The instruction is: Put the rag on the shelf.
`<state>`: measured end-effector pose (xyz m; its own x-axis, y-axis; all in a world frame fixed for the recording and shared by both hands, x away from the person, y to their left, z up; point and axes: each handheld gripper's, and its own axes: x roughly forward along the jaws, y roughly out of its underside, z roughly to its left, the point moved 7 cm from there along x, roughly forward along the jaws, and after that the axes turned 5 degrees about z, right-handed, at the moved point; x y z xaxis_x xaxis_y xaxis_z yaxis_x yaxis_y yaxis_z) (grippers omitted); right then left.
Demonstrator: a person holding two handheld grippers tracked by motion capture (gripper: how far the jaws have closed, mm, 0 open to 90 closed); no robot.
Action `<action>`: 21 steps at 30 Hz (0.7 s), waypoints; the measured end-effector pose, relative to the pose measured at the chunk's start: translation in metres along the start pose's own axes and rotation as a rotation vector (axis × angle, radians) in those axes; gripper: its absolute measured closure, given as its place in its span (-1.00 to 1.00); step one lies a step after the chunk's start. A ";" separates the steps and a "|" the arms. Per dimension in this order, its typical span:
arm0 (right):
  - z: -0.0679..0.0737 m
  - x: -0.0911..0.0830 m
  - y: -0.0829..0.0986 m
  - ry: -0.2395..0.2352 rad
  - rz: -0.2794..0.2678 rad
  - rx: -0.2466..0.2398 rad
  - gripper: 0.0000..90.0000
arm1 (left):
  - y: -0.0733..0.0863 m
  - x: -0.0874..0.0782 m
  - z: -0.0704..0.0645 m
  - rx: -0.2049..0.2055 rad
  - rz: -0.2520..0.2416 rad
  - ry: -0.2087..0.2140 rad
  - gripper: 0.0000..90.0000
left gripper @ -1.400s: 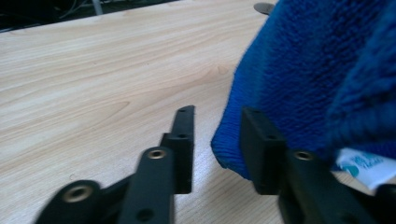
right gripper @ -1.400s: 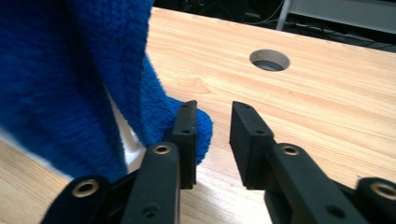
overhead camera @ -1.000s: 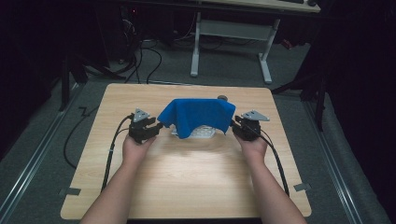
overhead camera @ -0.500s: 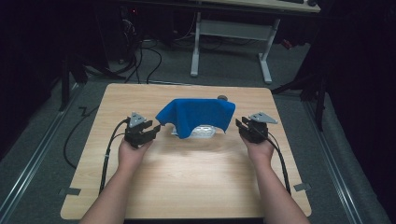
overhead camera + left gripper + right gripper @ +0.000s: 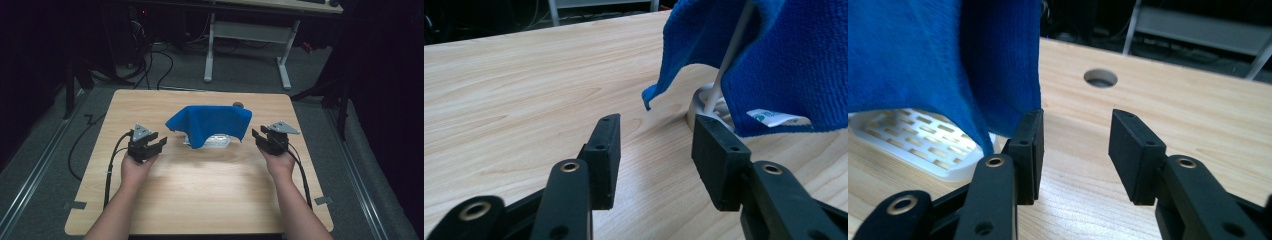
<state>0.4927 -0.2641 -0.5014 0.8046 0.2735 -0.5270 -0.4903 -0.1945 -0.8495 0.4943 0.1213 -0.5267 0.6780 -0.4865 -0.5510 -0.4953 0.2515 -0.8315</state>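
The left tongs (image 5: 156, 143) sit left of centre in the high view, held in the person's left hand (image 5: 134, 169) just above the table (image 5: 200, 200). Their jaws stand apart with nothing between them. In the left gripper view (image 5: 655, 145) the gap between the two black jaws frames bare wood, and the blue cloth (image 5: 744, 55) hangs in the upper right of the frame, close ahead but not touching the jaws.

The right tongs (image 5: 261, 138) sit right of centre in the high view, in the right hand (image 5: 280, 162), also released, jaws spread and holding nothing. In the right gripper view (image 5: 1075, 150) the cloth (image 5: 938, 55) fills the upper left of the frame, and its hanging edge drops just beside the left-hand jaw; whether it brushes that jaw cannot be told.

Between the two tongs, in the middle of the high view, the cloth (image 5: 210, 122) lies draped over a white rack (image 5: 216, 141), with its corners hanging down toward the wood. The left gripper view shows a thin white rod (image 5: 731, 55) of the rack rising under the cloth, and a small white label (image 5: 774, 117) at the cloth's lower hem. The right gripper view shows the rack's slotted white base (image 5: 913, 140) on the table under the cloth.

A round hole (image 5: 1100, 78) in the table lies beyond the right tongs, in the upper middle of that view. A black cable (image 5: 111, 165) trails from the left tongs toward the lower left of the high view.
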 end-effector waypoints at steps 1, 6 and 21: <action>-0.001 -0.003 0.002 0.006 0.001 0.002 0.21 | 0.002 -0.003 0.000 -0.008 0.003 0.003 0.18; -0.002 -0.011 0.009 -0.005 0.017 -0.006 0.07 | 0.011 -0.016 -0.003 -0.004 0.009 0.011 0.14; 0.024 -0.076 0.066 -0.017 0.022 -0.085 -0.24 | 0.077 -0.057 -0.041 0.034 0.143 0.070 0.04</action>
<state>0.3911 -0.2750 -0.5177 0.7875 0.2842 -0.5468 -0.4776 -0.2794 -0.8330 0.3947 0.1339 -0.5565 0.5620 -0.5005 -0.6585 -0.5642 0.3502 -0.7477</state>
